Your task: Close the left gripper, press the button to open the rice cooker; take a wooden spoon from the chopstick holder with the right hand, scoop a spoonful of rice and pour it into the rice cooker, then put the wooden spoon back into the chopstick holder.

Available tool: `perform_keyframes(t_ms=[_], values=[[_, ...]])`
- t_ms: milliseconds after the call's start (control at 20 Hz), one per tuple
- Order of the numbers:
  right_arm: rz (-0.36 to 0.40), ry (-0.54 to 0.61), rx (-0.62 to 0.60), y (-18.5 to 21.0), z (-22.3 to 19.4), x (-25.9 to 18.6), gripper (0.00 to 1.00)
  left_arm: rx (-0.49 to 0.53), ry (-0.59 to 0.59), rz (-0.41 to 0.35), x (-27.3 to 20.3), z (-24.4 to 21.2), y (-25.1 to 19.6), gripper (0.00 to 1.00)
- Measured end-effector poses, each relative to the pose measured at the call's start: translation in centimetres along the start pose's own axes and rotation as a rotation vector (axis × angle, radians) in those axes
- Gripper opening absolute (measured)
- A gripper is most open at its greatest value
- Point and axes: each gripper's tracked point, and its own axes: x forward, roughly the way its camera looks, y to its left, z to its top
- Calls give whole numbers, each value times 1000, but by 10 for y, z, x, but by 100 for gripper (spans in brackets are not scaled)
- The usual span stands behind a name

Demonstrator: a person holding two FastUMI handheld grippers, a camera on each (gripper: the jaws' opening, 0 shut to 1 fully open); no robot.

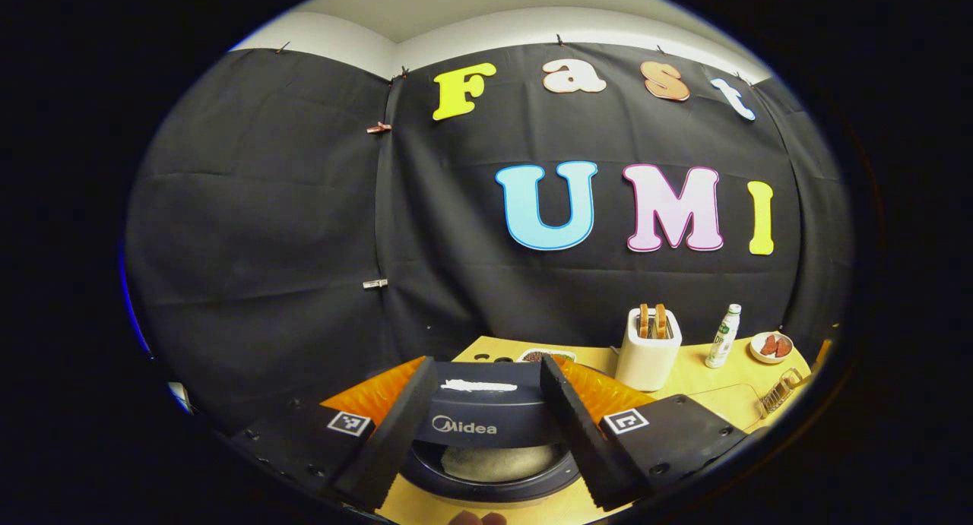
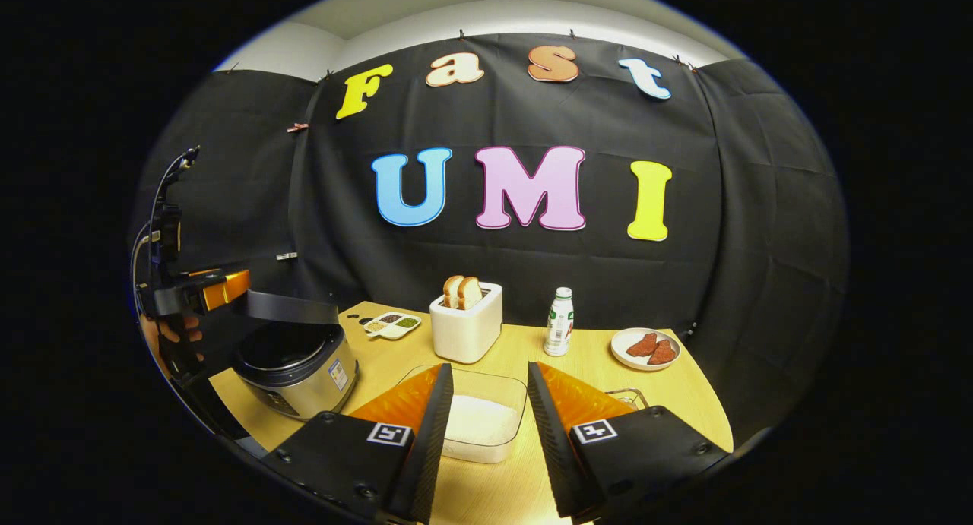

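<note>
A black cloth wall backs a yellow wooden table [image 2: 532, 358]. At far left in the right gripper view, the left gripper [image 2: 194, 293] is held by a hand [image 2: 179, 335] beside the rice cooker [image 2: 296, 369], whose lid [image 2: 293, 306] stands raised, so the button step looks done. In the left gripper view its jaws stand apart, framing the lifted lid [image 1: 486, 415] and the bare inner pot [image 1: 498, 462] just below.

The step in hand, as I judge it, is fetching the wooden spoon with the right gripper [image 2: 486, 426], whose jaws are also apart and empty. They hover over a clear container of rice [image 2: 475, 422]. To do it well, swing right toward the holder, grip the handle high and lift it straight out.

The left gripper view shows a wire rack [image 1: 779, 392] at far right, possibly the chopstick holder; I cannot make out a spoon. The right gripper view gives only a metal edge [image 2: 627, 394] behind its right finger. Both show the toaster [image 2: 466, 321], bottle [image 2: 560, 322] and plate [image 2: 644, 349].
</note>
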Motion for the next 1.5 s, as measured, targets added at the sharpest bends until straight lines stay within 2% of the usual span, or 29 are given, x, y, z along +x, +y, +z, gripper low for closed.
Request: perform_keyframes(t_ms=[300,550,950,1100,1200,1500], values=[[22,2,-9,7,0,4,63,26,9,13,-7,-25,0,96],[25,2,-22,9,1,3,62,11,77,16,-11,-65,2,97],[35,5,-34,15,0,3,62,24,113,18,-7,-93,2,97],[33,14,-33,15,-4,3,62,-22,151,-7,-6,-112,5,97],[32,13,-33,14,-4,3,63,1,136,-13,-7,-111,2,100],[26,17,-31,14,-6,3,63,-5,96,-29,-5,-112,4,99]])
